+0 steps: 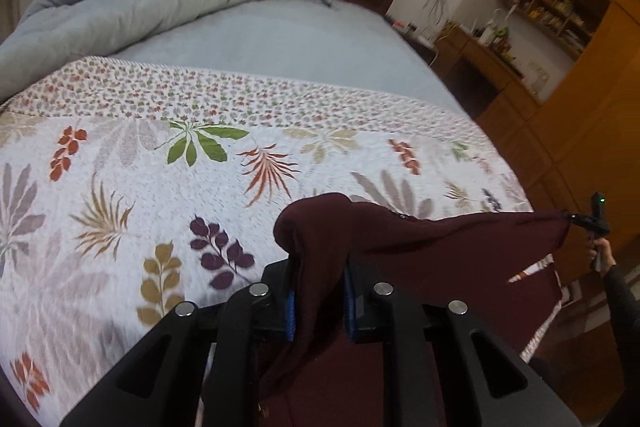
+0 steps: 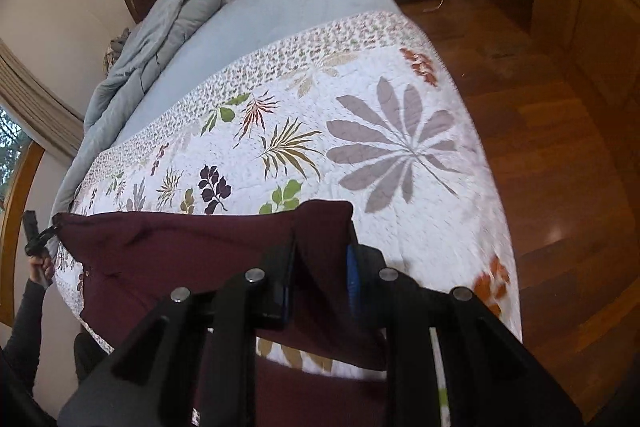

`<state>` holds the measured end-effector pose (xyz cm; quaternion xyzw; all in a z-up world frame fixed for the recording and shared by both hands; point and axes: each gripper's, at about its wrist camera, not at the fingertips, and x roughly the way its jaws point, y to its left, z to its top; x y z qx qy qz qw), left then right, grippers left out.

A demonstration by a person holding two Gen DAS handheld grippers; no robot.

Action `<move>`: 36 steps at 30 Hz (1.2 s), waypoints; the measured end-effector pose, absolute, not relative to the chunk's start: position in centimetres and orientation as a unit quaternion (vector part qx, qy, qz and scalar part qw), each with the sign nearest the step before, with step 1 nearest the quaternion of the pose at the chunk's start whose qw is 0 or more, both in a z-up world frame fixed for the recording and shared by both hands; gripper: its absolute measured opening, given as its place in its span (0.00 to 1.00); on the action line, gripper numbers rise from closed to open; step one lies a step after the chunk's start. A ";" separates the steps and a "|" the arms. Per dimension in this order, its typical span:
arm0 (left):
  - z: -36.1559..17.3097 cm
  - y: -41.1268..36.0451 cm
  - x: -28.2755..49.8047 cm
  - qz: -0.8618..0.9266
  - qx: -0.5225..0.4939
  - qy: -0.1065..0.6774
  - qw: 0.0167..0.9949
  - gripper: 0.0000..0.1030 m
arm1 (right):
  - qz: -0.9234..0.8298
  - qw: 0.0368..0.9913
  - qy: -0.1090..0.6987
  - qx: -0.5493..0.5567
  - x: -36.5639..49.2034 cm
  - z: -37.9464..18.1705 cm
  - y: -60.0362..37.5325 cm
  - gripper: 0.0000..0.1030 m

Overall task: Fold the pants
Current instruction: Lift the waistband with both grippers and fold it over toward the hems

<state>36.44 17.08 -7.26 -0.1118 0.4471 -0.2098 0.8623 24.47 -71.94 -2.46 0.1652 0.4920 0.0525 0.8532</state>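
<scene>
**Pants up off the bed, no fold made so far**

Over the near edge of the bed [image 1: 280, 43], above the leaf-print quilt [image 1: 120, 155], I've got the maroon pants [image 1: 440, 239] stretched between both tools. Left gripper [image 1: 318, 291] is clamped on one bunched end, right gripper [image 2: 320, 275] is pinched tight on the other. Fabric hangs taut between them and sags below. By my read this is early: nothing's laid flat, no crease in yet, whole fold left to do.

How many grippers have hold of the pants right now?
2. The left gripper clamps one corner of the maroon pants; the right gripper clamps the opposite corner, the cloth stretched between them above the floral quilt.
</scene>
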 end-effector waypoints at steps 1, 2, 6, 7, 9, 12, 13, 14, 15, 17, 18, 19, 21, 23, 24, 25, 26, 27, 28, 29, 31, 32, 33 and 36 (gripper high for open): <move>-6.9 17.3 35.1 -0.212 -0.114 0.441 0.864 0.17 | 0.050 0.856 0.489 0.164 23.5 -2.4 -71.9 0.20; -6.7 17.6 34.0 -0.215 -0.117 0.436 0.866 0.17 | 0.047 0.859 0.484 0.160 22.5 -2.4 -71.8 0.20; -6.8 18.8 29.6 -0.223 -0.138 0.420 0.869 0.17 | 0.029 0.871 0.465 0.157 17.5 -3.1 -71.5 0.21; -7.1 19.1 28.1 -0.223 -0.143 0.417 0.869 0.17 | 0.025 0.875 0.456 0.159 15.9 -3.3 -71.3 0.22; -8.0 19.6 26.0 -0.222 -0.151 0.417 0.868 0.17 | 0.016 0.883 0.444 0.151 13.5 -3.6 -70.8 0.22; -10.3 20.4 22.7 -0.222 -0.164 0.434 0.858 0.17 | -0.001 0.888 0.436 0.146 10.0 -4.7 -69.8 0.25; -11.3 20.5 21.6 -0.219 -0.164 0.442 0.854 0.17 | -0.005 0.887 0.440 0.140 8.8 -5.4 -69.2 0.26; -12.1 20.4 20.8 -0.215 -0.157 0.450 0.852 0.17 | -0.012 0.884 0.449 0.128 7.7 -6.4 -68.4 0.26; -13.3 20.4 19.8 -0.210 -0.155 0.463 0.847 0.17 | -0.014 0.882 0.456 0.121 7.0 -6.9 -67.8 0.27; -15.2 20.5 18.7 -0.194 -0.151 0.490 0.836 0.26 | -0.029 0.874 0.466 0.132 5.2 -8.6 -67.4 0.30; -16.3 20.7 18.0 -0.173 -0.144 0.505 0.834 0.33 | -0.035 0.873 0.466 0.141 4.6 -9.0 -67.5 0.35; -16.8 21.1 17.6 -0.155 -0.145 0.512 0.832 0.51 | -0.043 0.871 0.461 0.165 3.5 -9.6 -67.8 0.46; -17.1 21.9 16.4 -0.132 -0.144 0.520 0.831 0.62 | -0.059 0.863 0.457 0.205 1.9 -10.1 -68.4 0.54; -16.9 22.5 15.2 -0.112 -0.139 0.523 0.833 0.68 | -0.071 0.847 0.456 0.263 0.3 -10.7 -68.9 0.55; -16.6 22.7 14.7 -0.105 -0.140 0.522 0.835 0.68 | -0.071 0.838 0.449 0.301 -0.6 -11.0 -69.2 0.57; -16.1 22.8 13.9 -0.095 -0.138 0.516 0.840 0.68 | -0.065 0.822 0.437 0.359 -1.6 -11.4 -69.4 0.57; -15.4 22.6 13.0 -0.081 -0.128 0.509 0.847 0.68 | -0.057 0.808 0.430 0.398 -2.0 -11.8 -69.4 0.57; -14.9 22.7 12.4 -0.071 -0.120 0.502 0.853 0.68 | -0.043 0.792 0.419 0.441 -2.5 -12.2 -69.1 0.59; -14.5 22.6 12.0 -0.068 -0.118 0.498 0.856 0.70 | -0.035 0.784 0.411 0.463 -2.6 -12.3 -68.8 0.61; -14.3 22.8 11.8 -0.061 -0.116 0.497 0.858 0.70 | -0.030 0.775 0.403 0.486 -2.7 -12.6 -68.5 0.62; -13.6 23.1 11.1 -0.038 -0.124 0.494 0.860 0.70 | -0.015 0.761 0.386 0.521 -2.2 -13.0 -68.2 0.62; -13.1 23.3 10.8 -0.036 -0.138 0.486 0.862 0.70 | -0.014 0.754 0.378 0.537 -1.9 -13.2 -68.2 0.62; -12.2 23.3 10.3 -0.042 -0.165 0.470 0.866 0.70 | -0.015 0.749 0.372 0.548 -1.6 -13.2 -68.4 0.62; -10.8 22.2 9.6 -0.094 -0.230 0.448 0.859 0.74 | -0.029 0.724 0.359 0.588 -0.1 -13.9 -69.1 0.64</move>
